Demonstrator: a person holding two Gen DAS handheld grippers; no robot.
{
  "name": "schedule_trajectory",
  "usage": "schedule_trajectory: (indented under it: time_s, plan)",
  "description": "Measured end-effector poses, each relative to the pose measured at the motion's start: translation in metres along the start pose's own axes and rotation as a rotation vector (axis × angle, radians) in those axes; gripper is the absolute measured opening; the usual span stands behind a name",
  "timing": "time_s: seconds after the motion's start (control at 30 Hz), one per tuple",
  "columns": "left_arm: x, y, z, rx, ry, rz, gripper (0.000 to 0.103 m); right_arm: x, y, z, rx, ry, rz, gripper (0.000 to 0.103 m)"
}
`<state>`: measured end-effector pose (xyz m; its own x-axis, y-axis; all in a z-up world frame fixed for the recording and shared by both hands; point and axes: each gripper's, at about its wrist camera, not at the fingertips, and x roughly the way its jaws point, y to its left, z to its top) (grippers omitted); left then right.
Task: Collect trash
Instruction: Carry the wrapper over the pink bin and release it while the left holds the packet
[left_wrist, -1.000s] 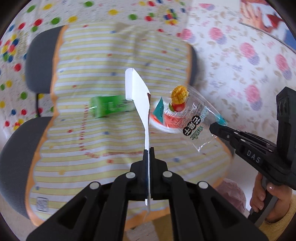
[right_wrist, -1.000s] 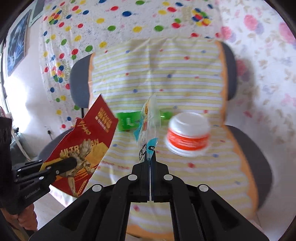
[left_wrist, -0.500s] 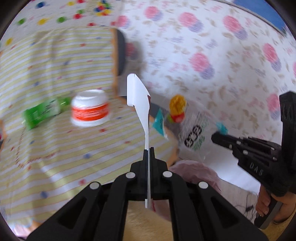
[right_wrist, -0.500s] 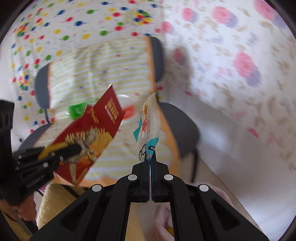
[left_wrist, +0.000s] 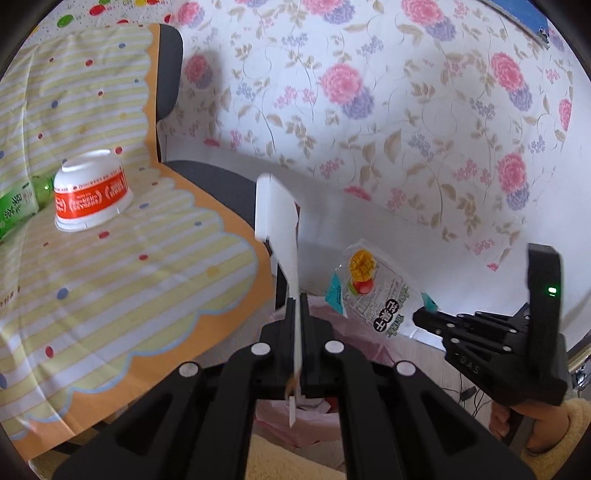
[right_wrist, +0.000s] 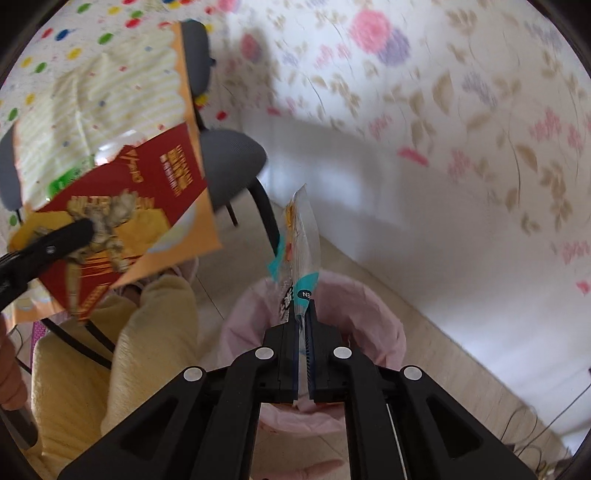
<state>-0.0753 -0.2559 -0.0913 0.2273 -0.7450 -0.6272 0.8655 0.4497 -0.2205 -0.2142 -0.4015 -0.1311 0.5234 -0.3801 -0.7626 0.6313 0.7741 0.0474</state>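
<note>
— While we hold both wrappers, where are we with the trash?
— Our left gripper (left_wrist: 295, 306) is clenched on the red snack bag (right_wrist: 122, 214); our right gripper (right_wrist: 303, 317) grips the clear fruit wrapper (right_wrist: 299, 236) right above the pink-lined bin (right_wrist: 369, 306).
— And what's left?
— Neither is dropped yet. A white cup (left_wrist: 90, 194) and, probably, a green bottle (left_wrist: 16, 206) sit near the chair seat's (left_wrist: 147, 280) back edge.
</note>
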Motion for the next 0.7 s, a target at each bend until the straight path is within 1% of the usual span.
schedule_trajectory:
  time_s: [0.03, 0.07, 0.1, 0.13, 0.17, 0.27, 0.33, 0.57, 0.7]
  plan:
    - [0.001, 0.000, -0.001, 0.001, 0.005, -0.004, 0.000, 0.005, -0.002, 0.000, 0.007, 0.012, -0.004, 0.013]
    - [0.002, -0.001, -0.001, 0.002, 0.008, -0.006, 0.000, 0.007, -0.002, 0.001, 0.011, 0.016, -0.006, 0.021]
    - [0.002, -0.001, -0.001, 0.003, 0.008, -0.005, 0.000, 0.011, -0.004, 0.001, 0.013, 0.019, -0.012, 0.027]
    - [0.002, -0.001, -0.001, 0.005, 0.009, -0.006, 0.000, 0.015, -0.005, 0.001, 0.009, 0.025, -0.024, 0.029]
    - [0.003, -0.002, -0.001, 0.007, 0.009, -0.008, 0.000, 0.016, -0.005, -0.001, 0.008, 0.028, -0.031, 0.036]
    - [0.002, -0.004, -0.001, 0.018, 0.008, -0.012, 0.000, 0.022, -0.010, 0.000, 0.028, 0.040, -0.029, 0.037]
    - [0.002, -0.005, -0.002, 0.028, 0.006, -0.016, 0.000, 0.020, -0.013, 0.001, 0.043, 0.033, -0.018, 0.037]
    - [-0.001, -0.009, -0.005, 0.049, 0.010, -0.031, 0.000, 0.006, -0.017, 0.011, 0.067, -0.023, -0.002, 0.037]
    - [-0.005, -0.017, -0.006, 0.085, 0.006, -0.059, 0.000, -0.005, -0.018, 0.018, 0.077, -0.065, 0.009, 0.037]
